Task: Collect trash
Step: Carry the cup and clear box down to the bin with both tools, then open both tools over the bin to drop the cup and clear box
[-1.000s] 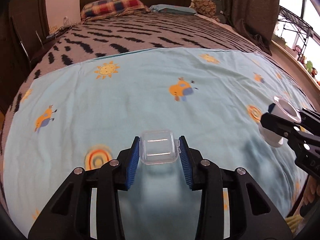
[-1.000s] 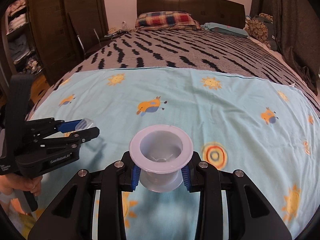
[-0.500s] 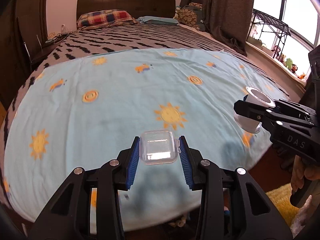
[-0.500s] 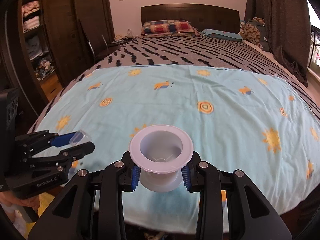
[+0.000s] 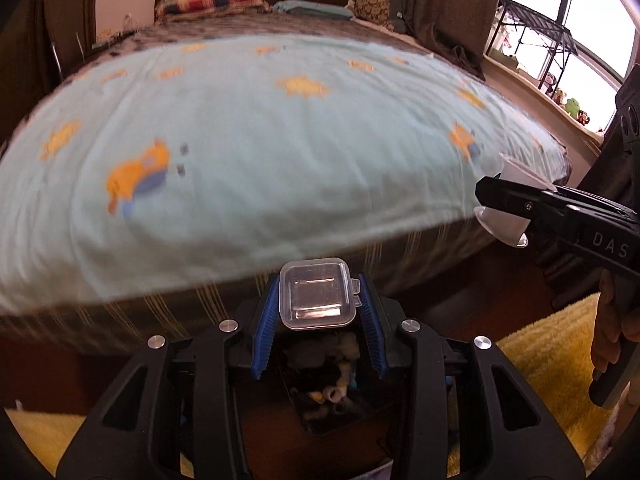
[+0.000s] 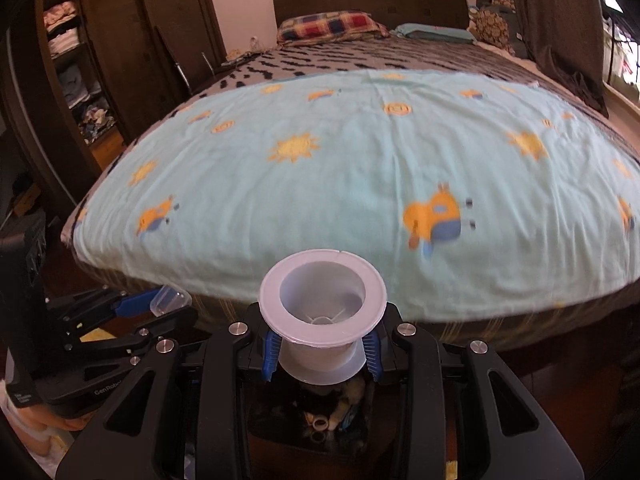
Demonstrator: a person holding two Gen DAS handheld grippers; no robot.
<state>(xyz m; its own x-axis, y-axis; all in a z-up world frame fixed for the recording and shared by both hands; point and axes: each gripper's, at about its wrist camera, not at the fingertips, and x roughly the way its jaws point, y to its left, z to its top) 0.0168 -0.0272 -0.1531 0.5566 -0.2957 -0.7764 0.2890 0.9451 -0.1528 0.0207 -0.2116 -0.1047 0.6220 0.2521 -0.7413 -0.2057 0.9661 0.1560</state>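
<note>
Carrying two pieces of trash, one per hand. The left hand-held gripper is closed narrow on a small clear plastic box, its blue pads pressing the box's two sides; the box sits lid-up, square with rounded corners, empty so far as can be seen, with a small tab on its right edge. The right hand-held gripper is likewise clamped on a white plastic spool, the pads bearing on its narrow barrel between the two flanges; the spool is hollow, open end toward the camera, with no tape or thread visible on it.

Directly below both grippers, on the dark floor at the foot of the bed, stands a dark bin already holding scraps, pale rings among them. Both items are held over or very near its mouth, clear of the light blue printed sheet. A yellow rug lies beside the bin.

Judgement: the step in hand is delivery to the bin. The next move calls for centring each item over the opening, then parting the jaws, one hand at a time so the grippers do not foul each other. The spool may roll if it strikes the rim.
</note>
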